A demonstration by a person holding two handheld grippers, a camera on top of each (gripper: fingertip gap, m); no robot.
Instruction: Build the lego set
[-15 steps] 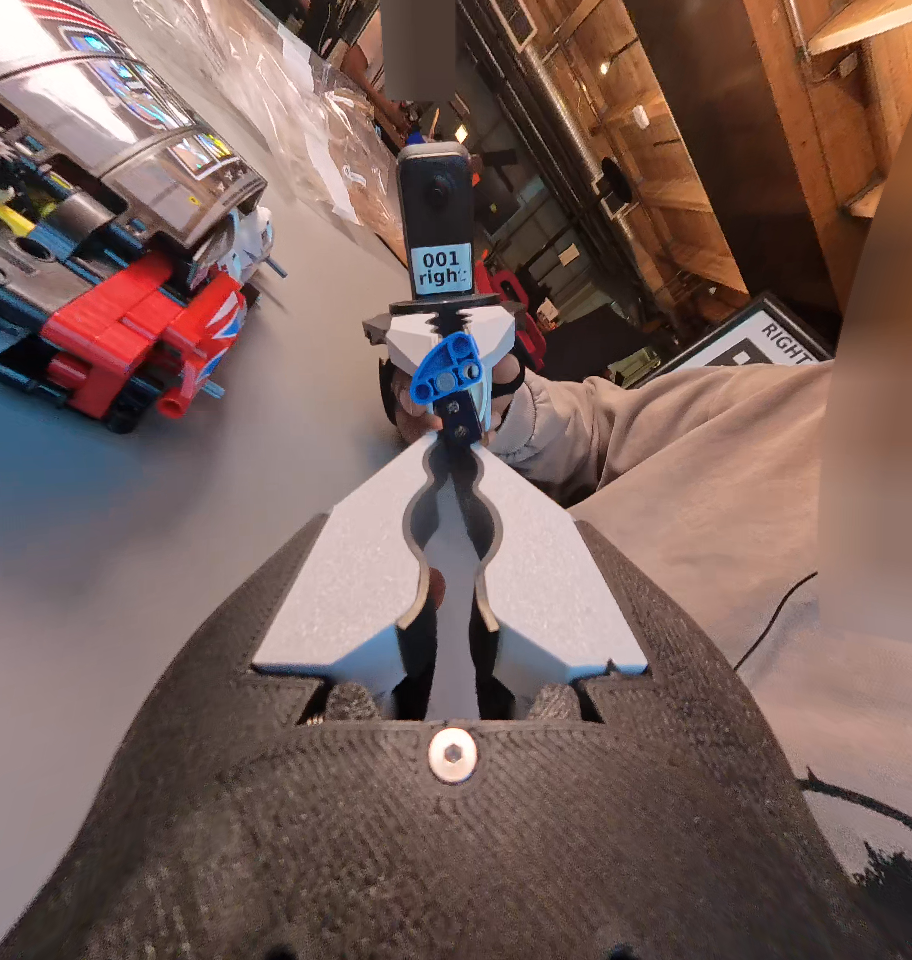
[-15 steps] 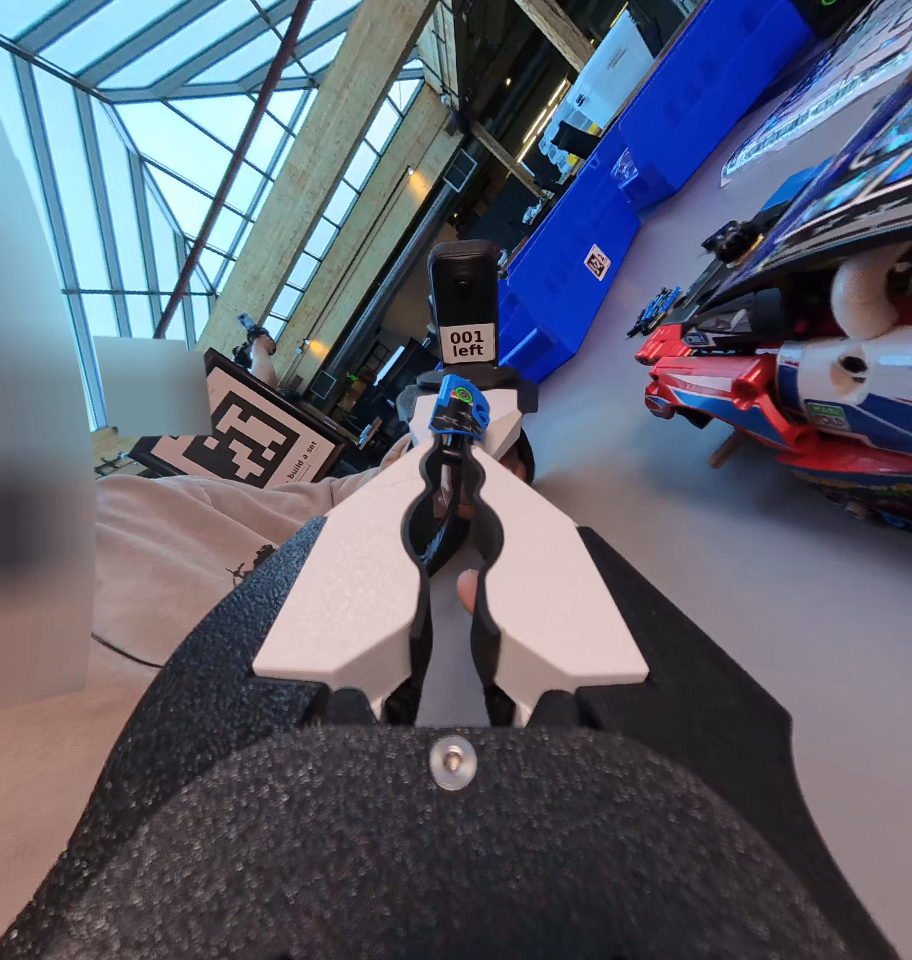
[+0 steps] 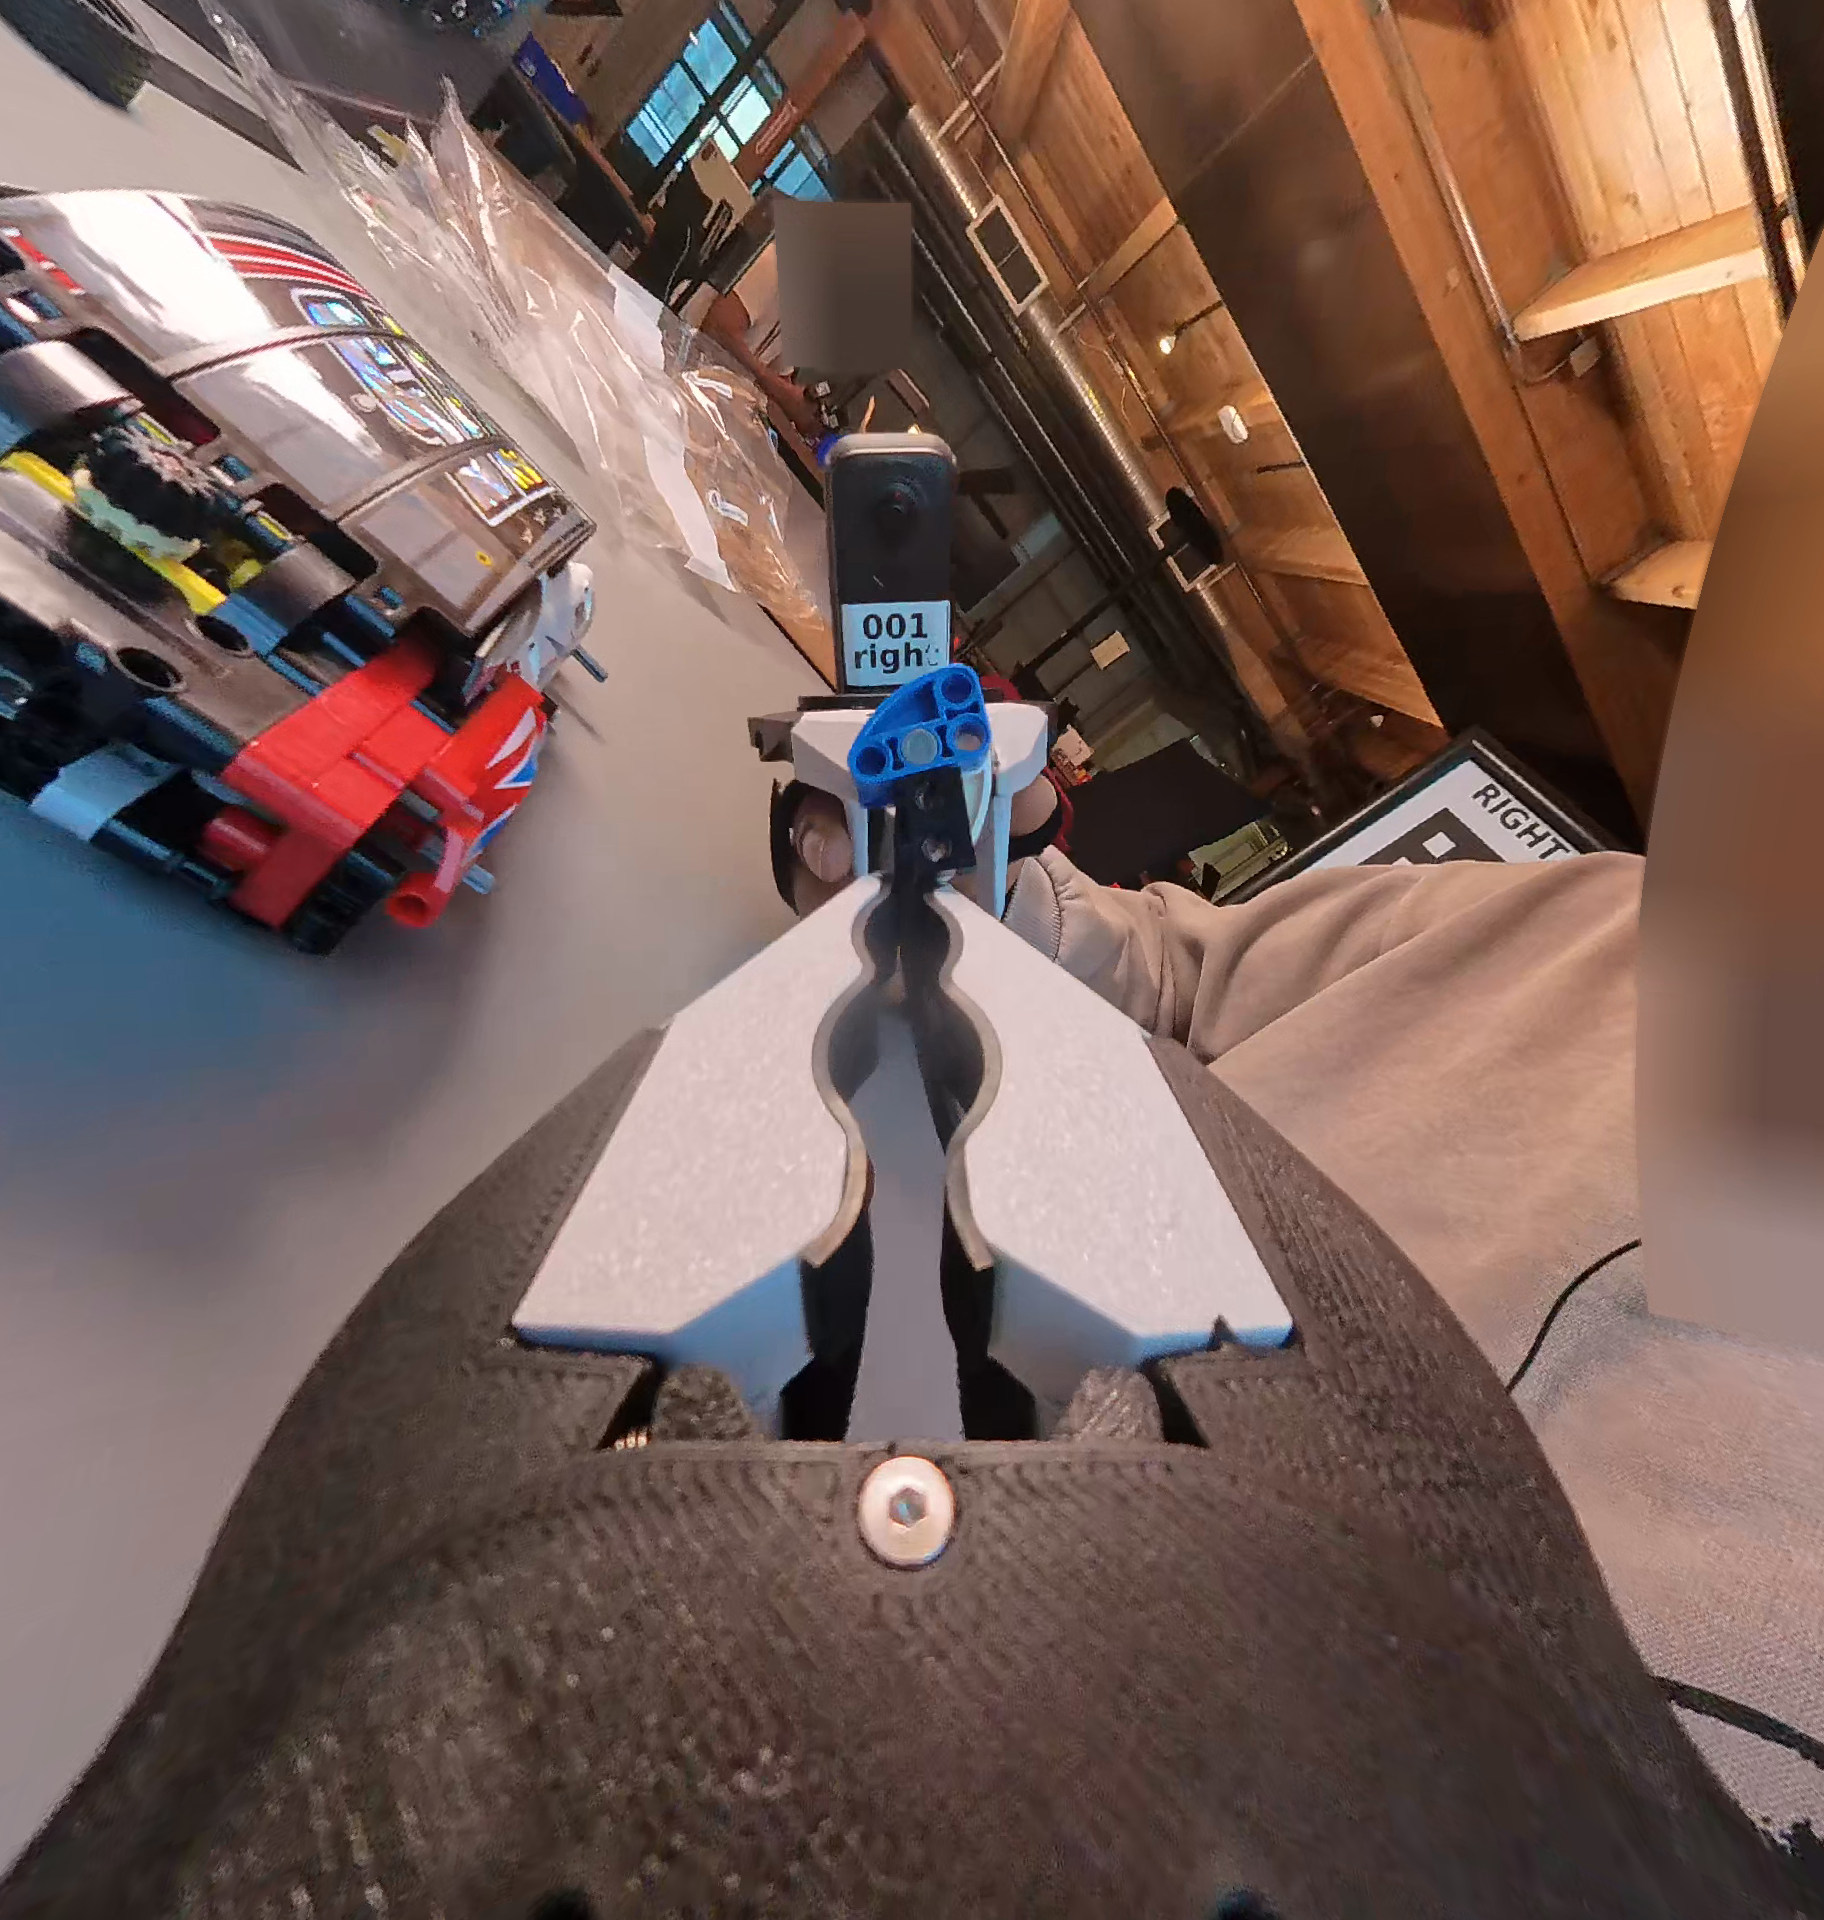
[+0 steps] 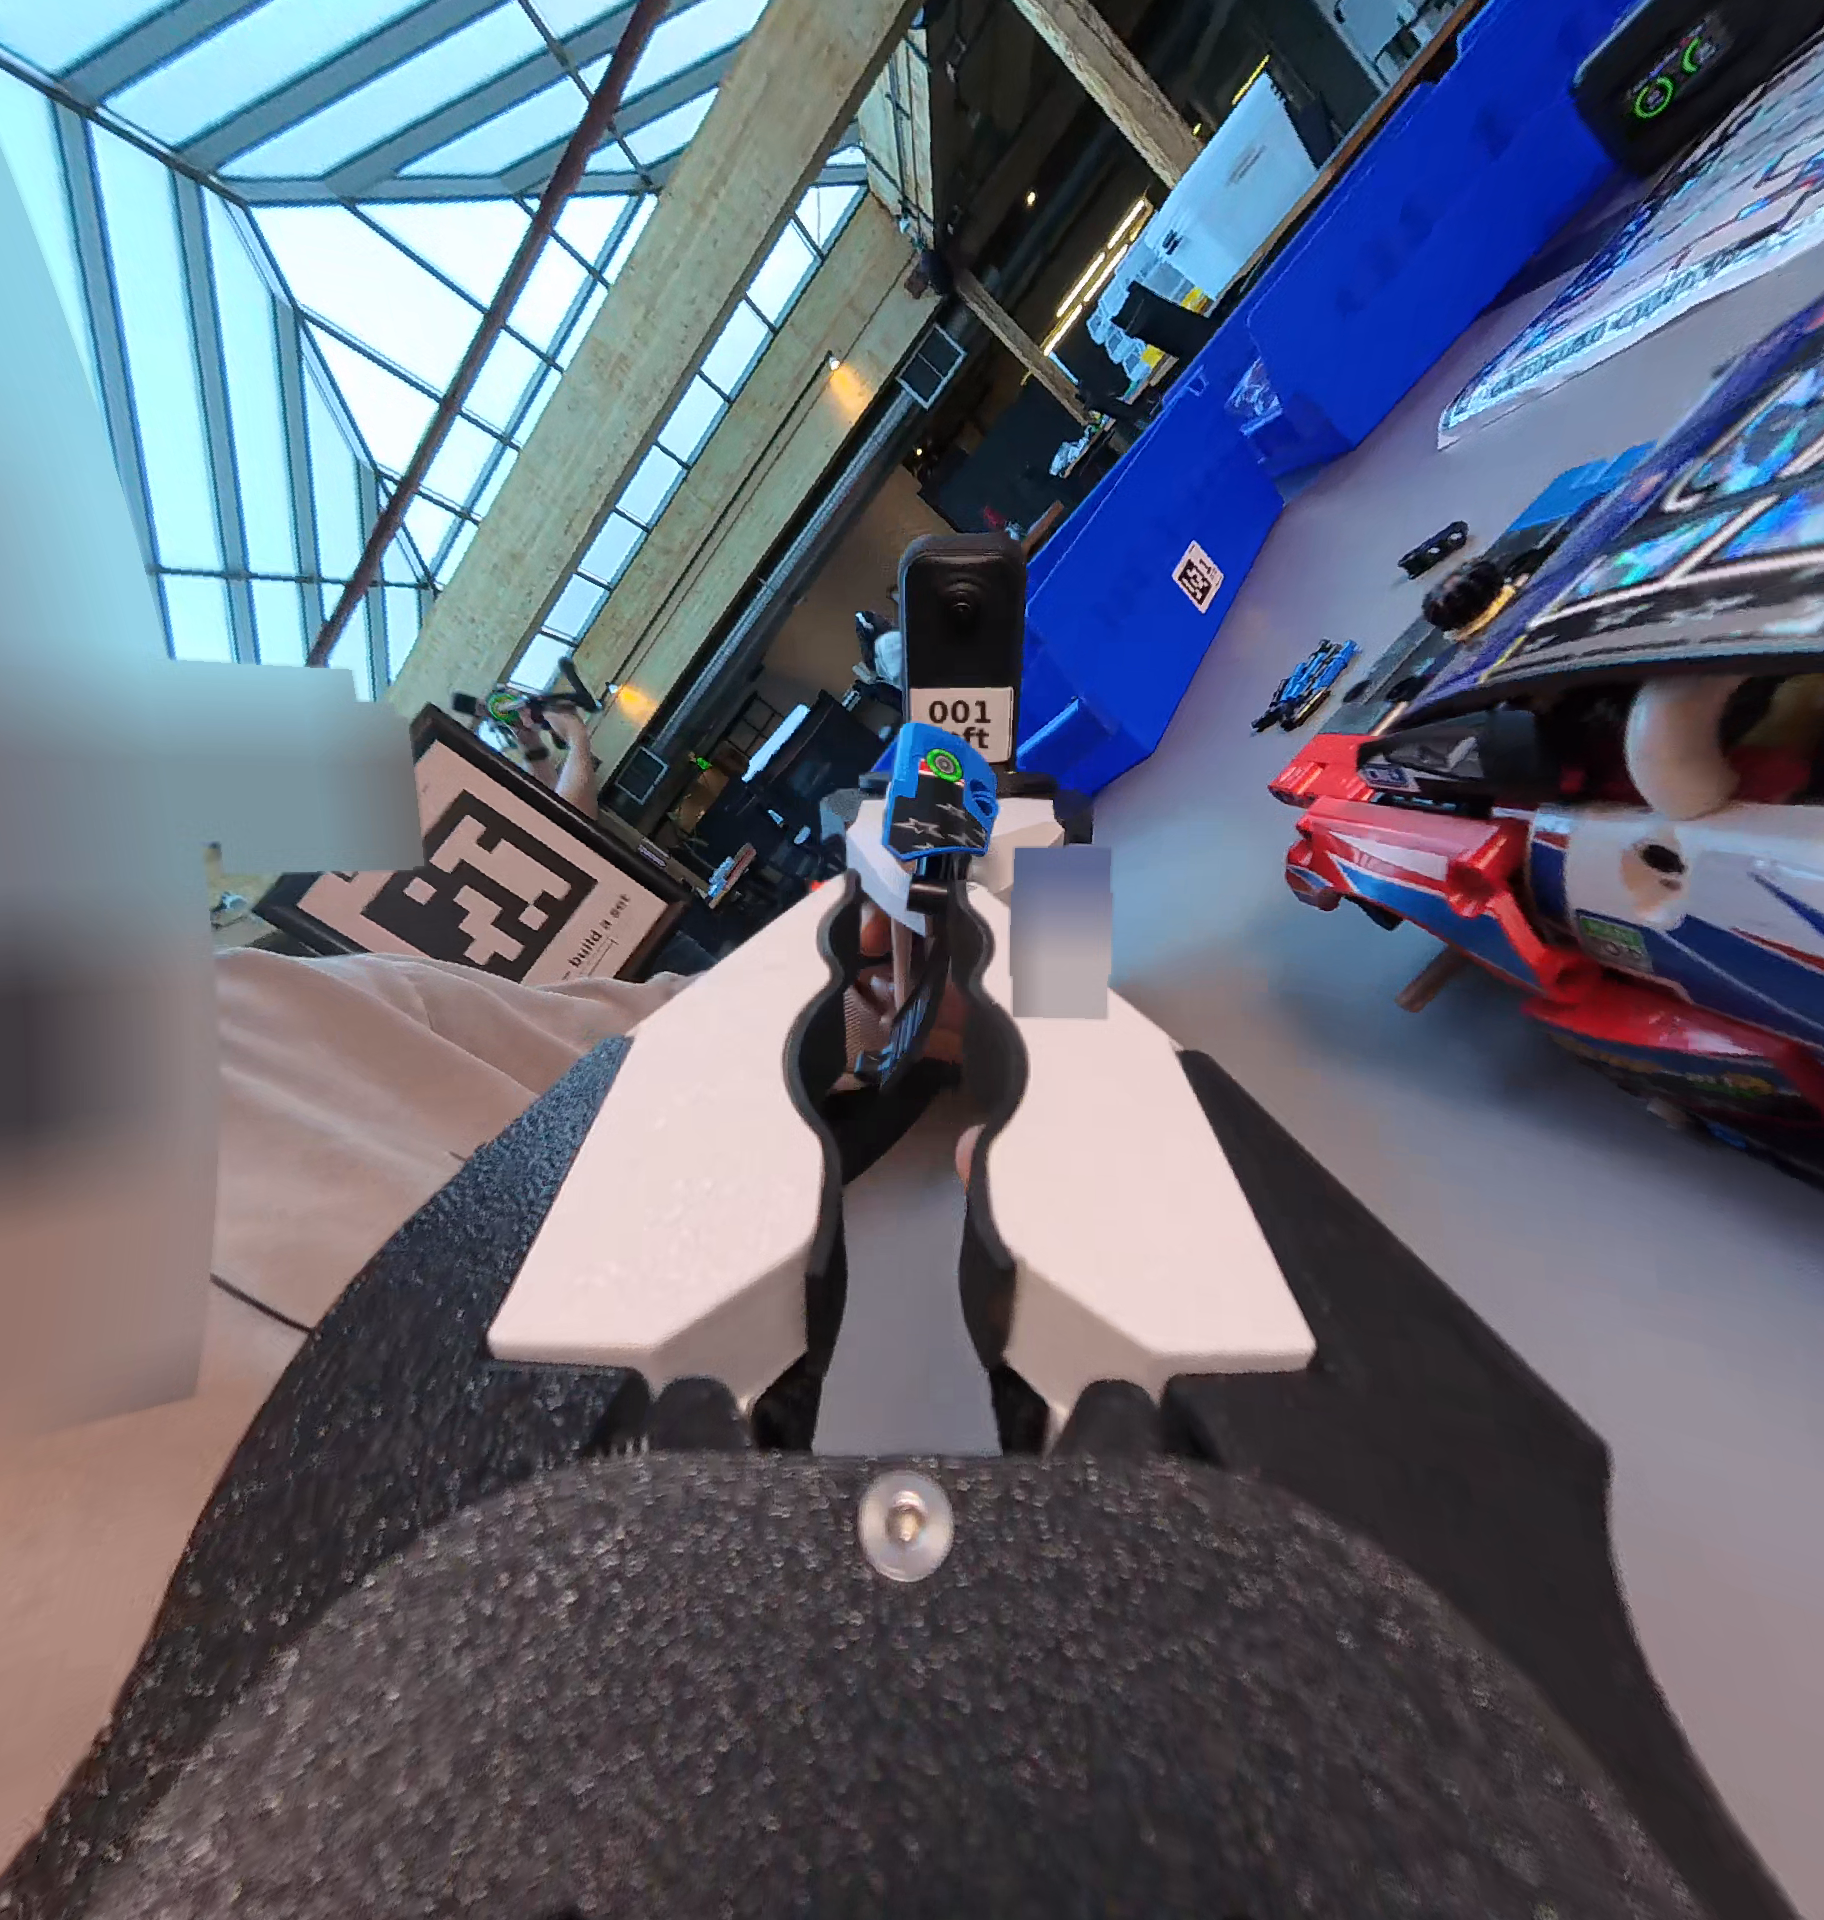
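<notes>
Both grippers' jaws narrow, tip to tip on one blue-and-black lego piece [image 3: 913, 774].

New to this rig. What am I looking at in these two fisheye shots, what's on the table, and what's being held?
No robot here: a person holds a two-finger gripper in each hand, each with its own camera looking along its fingers. One picture is the left gripper seen from its own camera, the other the right gripper; they point at each other, so each also shows the other farther off. Between their tips is a small blue and black lego piece, held above the grey table. Both grippers look closed on it. A large, partly built lego car in red, white, blue and black sits on the table, with clear plastic bags and blue bins behind.
</notes>
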